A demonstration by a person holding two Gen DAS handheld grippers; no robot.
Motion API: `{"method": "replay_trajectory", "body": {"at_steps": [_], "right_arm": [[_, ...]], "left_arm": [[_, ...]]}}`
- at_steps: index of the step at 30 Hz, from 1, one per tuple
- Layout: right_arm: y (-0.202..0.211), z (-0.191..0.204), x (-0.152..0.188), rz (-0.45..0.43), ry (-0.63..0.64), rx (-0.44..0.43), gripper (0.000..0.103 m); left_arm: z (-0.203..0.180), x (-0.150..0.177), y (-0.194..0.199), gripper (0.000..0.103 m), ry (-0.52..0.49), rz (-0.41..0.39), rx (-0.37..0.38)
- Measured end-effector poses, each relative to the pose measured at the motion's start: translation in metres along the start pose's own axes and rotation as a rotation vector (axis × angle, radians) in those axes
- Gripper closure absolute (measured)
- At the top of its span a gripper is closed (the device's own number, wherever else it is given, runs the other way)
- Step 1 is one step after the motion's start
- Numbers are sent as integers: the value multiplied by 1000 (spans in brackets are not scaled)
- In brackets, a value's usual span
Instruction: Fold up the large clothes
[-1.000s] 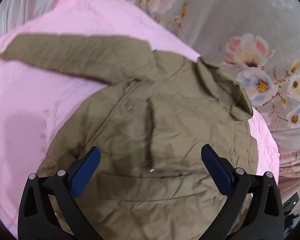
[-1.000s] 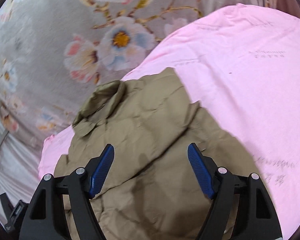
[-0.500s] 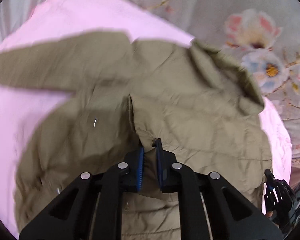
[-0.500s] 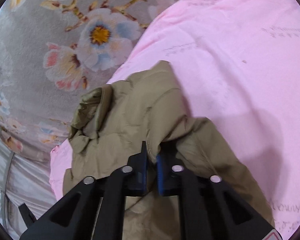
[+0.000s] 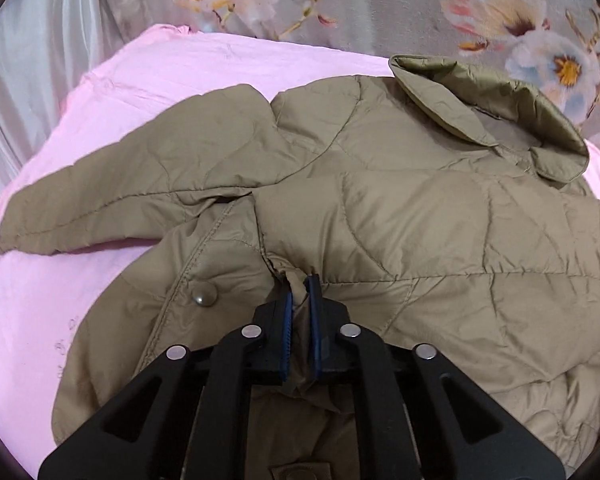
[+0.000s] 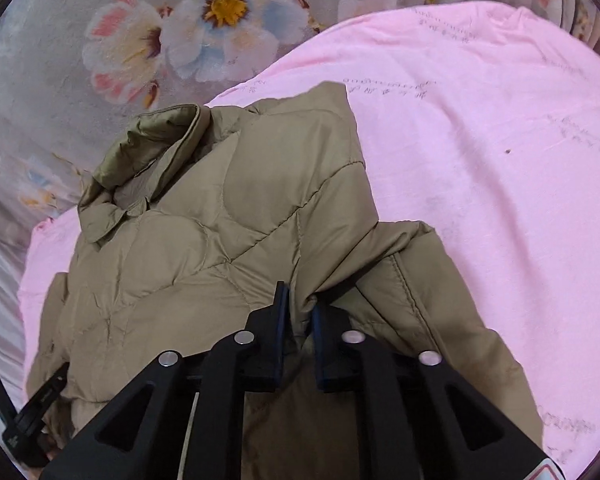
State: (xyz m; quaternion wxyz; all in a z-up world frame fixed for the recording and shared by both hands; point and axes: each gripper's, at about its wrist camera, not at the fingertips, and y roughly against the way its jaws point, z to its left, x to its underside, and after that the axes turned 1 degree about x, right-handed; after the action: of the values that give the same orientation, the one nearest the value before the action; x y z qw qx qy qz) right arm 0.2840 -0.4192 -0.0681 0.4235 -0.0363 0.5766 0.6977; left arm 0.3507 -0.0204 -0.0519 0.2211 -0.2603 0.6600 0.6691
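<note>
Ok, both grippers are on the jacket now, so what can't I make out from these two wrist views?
- Jacket hem: cut off below, both views, behind the left gripper and right gripper.
- Right sleeve: not seen, either view.
- How much fabric each pinch holds: hidden by the pads.
- Pink sheet print: too small.

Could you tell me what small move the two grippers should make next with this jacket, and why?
Probably lift both pinches together and carry them toward the collar. The left gripper is shut on a fold of the khaki jacket; the right gripper has fabric between its opening jaws, so re-close it first.
</note>
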Motion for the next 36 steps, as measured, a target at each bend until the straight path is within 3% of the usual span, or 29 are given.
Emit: {"method": "replay_trajectory", "body": {"at_steps": [2,4,6,10,12,17,21,26,36], "right_arm": [[21,0,6,-51,2,51,73],[46,4,13,-137,12,77,68],[68,21,19,-220,70,76,67],[62,84,25,-177,270,-29,68],[45,109,33,-127,352,-29,73],[-5,125,57,-1,429,20,80],[-12,119,60,-4,422,30,81],[-13,128,69,-24,461,78,80],[-13,129,68,-27,458,80,80]], "left_arm": [[5,1,7,86,-6,-12,-8],[15,0,27,58,2,-51,-32],[17,-6,55,44,18,-135,-22],[-10,-16,80,33,-44,-211,17],[-28,-15,72,33,-90,-208,-1],[-49,3,12,33,-171,-73,-47],[-41,10,1,28,-127,-66,-18],[-43,13,0,26,-131,-73,-33],[-48,14,-1,25,-150,-76,-68]]}}
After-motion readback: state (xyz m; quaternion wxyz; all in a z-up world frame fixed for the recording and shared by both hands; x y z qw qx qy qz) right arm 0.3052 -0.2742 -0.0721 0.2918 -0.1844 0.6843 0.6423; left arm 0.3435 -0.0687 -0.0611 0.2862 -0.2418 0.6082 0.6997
